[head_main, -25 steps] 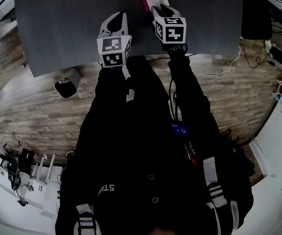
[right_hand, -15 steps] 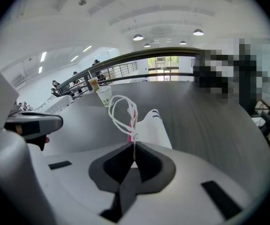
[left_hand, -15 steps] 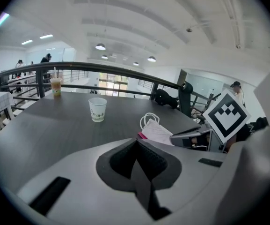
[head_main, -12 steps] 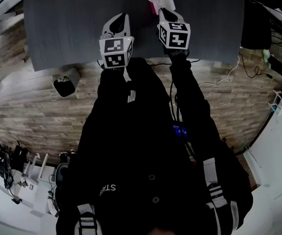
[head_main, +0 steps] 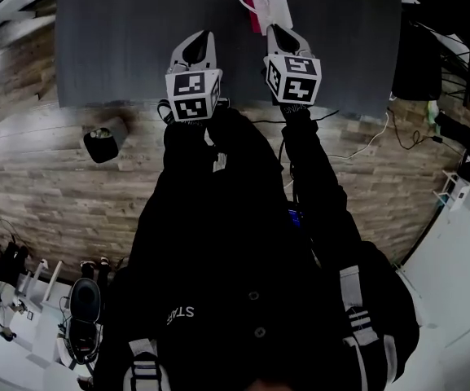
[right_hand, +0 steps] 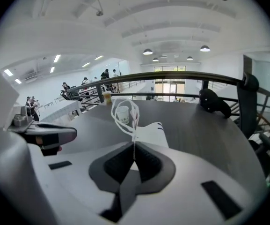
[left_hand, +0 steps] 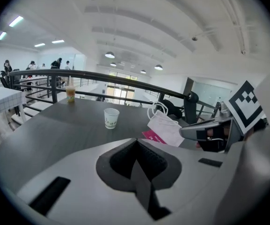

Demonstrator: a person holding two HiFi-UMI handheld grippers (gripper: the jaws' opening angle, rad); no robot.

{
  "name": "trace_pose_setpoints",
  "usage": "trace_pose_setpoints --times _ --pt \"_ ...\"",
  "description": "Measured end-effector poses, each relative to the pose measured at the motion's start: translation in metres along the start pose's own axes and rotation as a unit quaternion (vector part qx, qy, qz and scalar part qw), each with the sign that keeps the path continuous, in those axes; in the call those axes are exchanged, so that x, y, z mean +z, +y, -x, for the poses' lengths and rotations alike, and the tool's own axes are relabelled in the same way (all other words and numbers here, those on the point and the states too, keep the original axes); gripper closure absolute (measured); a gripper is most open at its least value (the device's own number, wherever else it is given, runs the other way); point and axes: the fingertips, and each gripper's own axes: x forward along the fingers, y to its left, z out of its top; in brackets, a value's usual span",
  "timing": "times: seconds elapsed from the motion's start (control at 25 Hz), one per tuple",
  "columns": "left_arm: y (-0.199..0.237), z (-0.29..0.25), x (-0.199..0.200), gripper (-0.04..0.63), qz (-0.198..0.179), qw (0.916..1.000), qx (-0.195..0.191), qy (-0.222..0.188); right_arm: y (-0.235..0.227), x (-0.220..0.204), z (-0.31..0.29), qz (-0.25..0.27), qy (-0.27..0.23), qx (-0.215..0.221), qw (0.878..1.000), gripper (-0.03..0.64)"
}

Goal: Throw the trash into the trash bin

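Two grippers over a grey table, one pinching a bag's handle

Both grippers hung above the near edge of the dark grey table (head_main: 120,39). The left gripper (left_hand: 136,149) had its pads pressed together on nothing. The right gripper (right_hand: 135,150) had its pads pinched on the white cord handle (right_hand: 125,110) of a white paper bag (right_hand: 152,135), the trash, whose body hung just beyond the jaws (a pink printed piece (left_hand: 154,137) showed beneath it). Whether the bag's base touched the table could not be told. On the wood floor off the table's left corner stood a small dark trash bin (head_main: 102,142), well apart from the bag. Farther along the table stood a paper cup (left_hand: 111,117), then a cup of orange drink (left_hand: 70,93) near the dark railing (left_hand: 102,76).
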Motion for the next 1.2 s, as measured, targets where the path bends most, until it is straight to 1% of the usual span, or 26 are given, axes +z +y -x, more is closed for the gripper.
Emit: trace_pose_setpoints --times 0.32,0.6,0.92,1.2 --pt "0.039 0.053 0.011 0.595 0.027 0.9985 0.04 -0.027 0.064 0.029 0.031 0.023 -0.029 0.032 0.999 0.597" --pt "0.088 0.106 0.015 0.595 0.055 0.9939 0.081 -0.052 0.139 0.044 0.041 0.052 -0.04 0.077 0.995 0.597" --pt "0.154 0.166 0.009 0.595 0.091 0.9834 0.138 -0.075 0.236 0.055 0.041 0.104 -0.046 0.143 0.983 0.597" --pt "0.22 0.223 -0.008 0.595 0.125 0.9692 0.193 -0.09 0.331 0.056 0.032 0.149 -0.041 0.2 0.968 0.597"
